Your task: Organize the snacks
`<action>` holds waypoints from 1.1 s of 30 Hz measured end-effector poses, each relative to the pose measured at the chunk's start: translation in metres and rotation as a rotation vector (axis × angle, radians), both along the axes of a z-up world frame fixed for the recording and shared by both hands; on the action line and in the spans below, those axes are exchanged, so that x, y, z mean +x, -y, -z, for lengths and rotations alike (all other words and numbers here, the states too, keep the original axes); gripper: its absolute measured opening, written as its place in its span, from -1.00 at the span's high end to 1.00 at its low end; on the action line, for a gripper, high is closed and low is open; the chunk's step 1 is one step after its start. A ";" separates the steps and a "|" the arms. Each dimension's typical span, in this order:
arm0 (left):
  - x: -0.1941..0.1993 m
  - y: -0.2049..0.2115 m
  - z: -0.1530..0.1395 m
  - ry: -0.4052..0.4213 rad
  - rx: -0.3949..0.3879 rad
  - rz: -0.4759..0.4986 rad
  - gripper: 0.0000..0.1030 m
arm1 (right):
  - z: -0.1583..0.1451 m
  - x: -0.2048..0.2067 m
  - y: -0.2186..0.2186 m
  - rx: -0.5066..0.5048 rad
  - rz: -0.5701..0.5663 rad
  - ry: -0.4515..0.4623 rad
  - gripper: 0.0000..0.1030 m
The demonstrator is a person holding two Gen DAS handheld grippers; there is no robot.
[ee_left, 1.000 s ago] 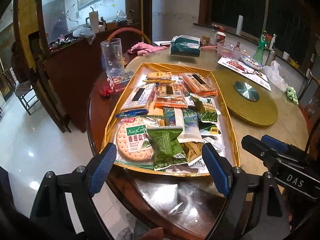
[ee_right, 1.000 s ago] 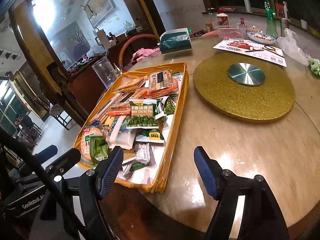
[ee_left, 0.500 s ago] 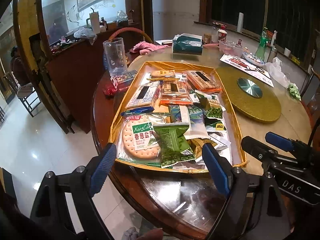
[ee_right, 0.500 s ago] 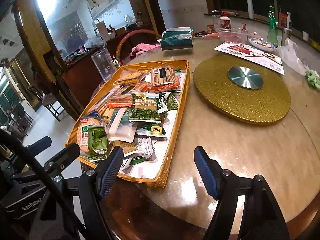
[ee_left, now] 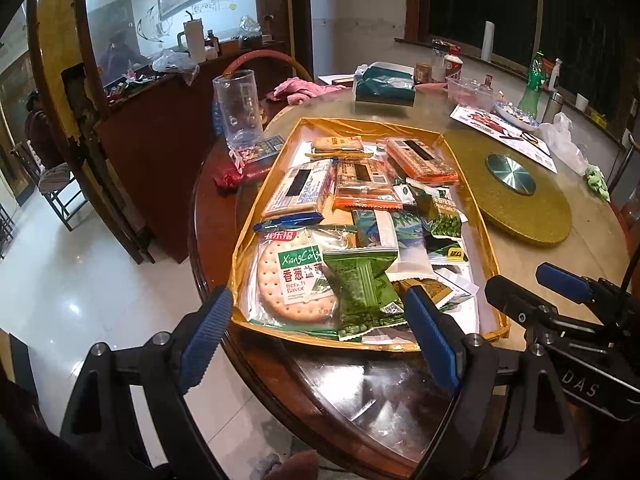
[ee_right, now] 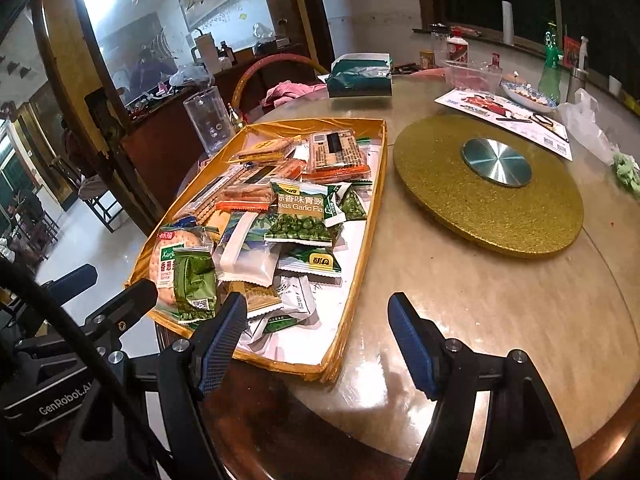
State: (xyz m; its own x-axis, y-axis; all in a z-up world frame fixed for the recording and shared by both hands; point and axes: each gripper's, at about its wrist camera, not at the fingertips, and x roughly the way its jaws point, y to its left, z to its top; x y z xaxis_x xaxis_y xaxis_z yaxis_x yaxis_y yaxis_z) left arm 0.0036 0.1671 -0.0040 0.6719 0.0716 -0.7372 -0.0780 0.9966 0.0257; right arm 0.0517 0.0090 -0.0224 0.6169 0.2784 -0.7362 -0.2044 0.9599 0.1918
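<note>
A shallow gold tray (ee_left: 248, 236) (ee_right: 360, 256) lies on the round table, piled with several snack packets. Nearest the front are a round cracker pack (ee_left: 286, 280) (ee_right: 164, 268) and a green packet (ee_left: 364, 288) (ee_right: 196, 280). A green pea packet (ee_right: 300, 216) and orange biscuit packs (ee_left: 420, 156) (ee_right: 336, 152) lie further back. My left gripper (ee_left: 320, 340) hovers open just before the tray's front edge, holding nothing. My right gripper (ee_right: 316, 340) is open over the tray's front right corner, also with nothing in it. Each gripper shows at the side of the other's view.
A gold glitter turntable (ee_left: 516, 192) (ee_right: 488, 188) sits right of the tray. Behind are a clear plastic pitcher (ee_left: 240, 108) (ee_right: 210, 120), a green tissue box (ee_left: 384, 88) (ee_right: 360, 76), bottles, a leaflet and a plastic bag. The table edge and floor lie below left.
The right wrist view has shifted a little, so the tray now sits nearer its middle. The left gripper has stayed about where it was. Both sets of jaws stand as wide as before.
</note>
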 end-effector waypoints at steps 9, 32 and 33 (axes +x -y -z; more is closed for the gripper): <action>0.005 0.000 0.004 -0.017 0.022 -0.014 -0.70 | 0.003 0.005 -0.002 0.008 -0.004 -0.008 -0.42; 0.007 -0.004 0.012 -0.055 0.046 -0.005 -0.70 | 0.004 0.007 -0.005 -0.011 0.003 -0.009 -0.42; 0.008 -0.004 0.011 -0.060 0.045 0.010 -0.70 | 0.004 0.008 -0.006 -0.022 0.007 -0.007 -0.42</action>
